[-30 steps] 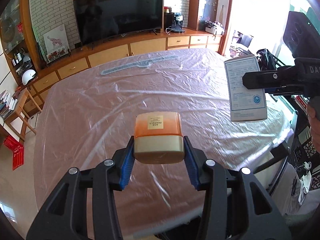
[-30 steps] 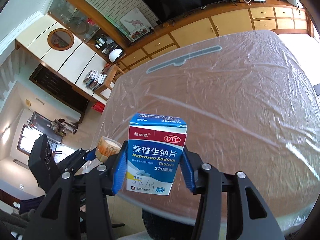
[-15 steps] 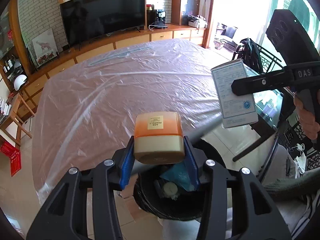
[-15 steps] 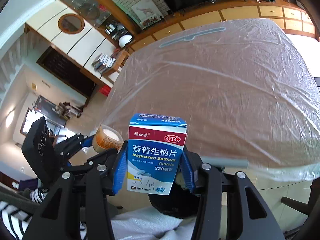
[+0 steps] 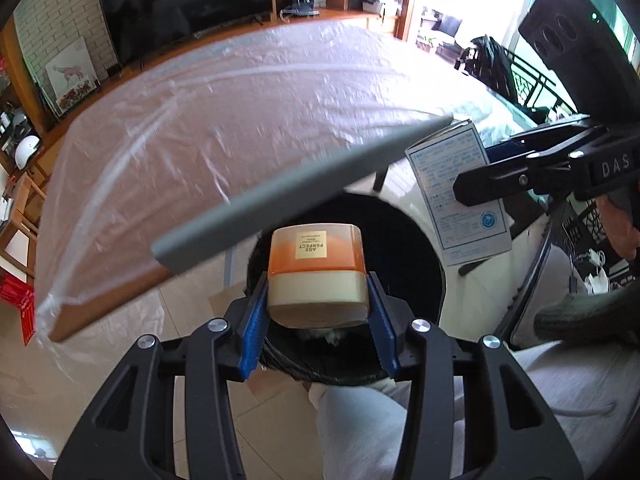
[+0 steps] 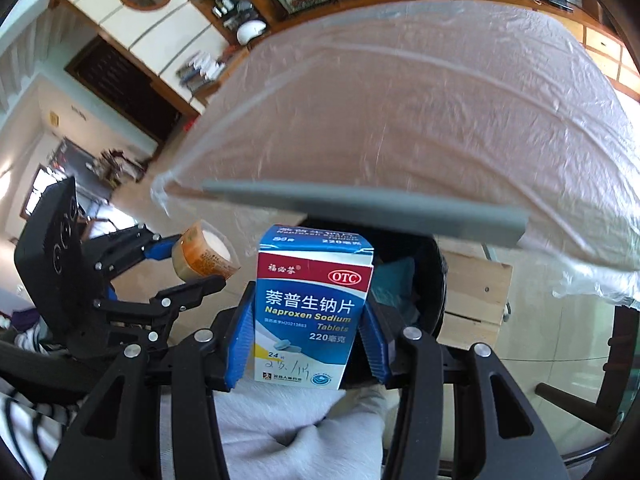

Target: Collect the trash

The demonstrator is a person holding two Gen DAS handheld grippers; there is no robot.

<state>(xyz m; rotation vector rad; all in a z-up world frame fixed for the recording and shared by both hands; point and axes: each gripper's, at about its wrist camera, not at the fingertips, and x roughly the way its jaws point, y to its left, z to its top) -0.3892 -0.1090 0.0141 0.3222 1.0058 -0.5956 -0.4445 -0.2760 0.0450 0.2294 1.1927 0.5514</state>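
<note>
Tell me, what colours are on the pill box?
The pill box is blue and white with a red band on top, seen best in the right wrist view.

Daylight floods in from the windows [image 5: 448, 20] at upper right of my left wrist view, blown out white. Glare streaks the plastic table cover [image 5: 240, 100]. The table edge [image 5: 304, 196] smears with motion blur in both views. Fisheye bending curves everything near the dark, vignetted corners.

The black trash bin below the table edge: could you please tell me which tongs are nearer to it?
Left. The left tongs hold the orange jar directly over the black trash bin; the right tongs, holding the medicine box, sit off its right rim.
</note>
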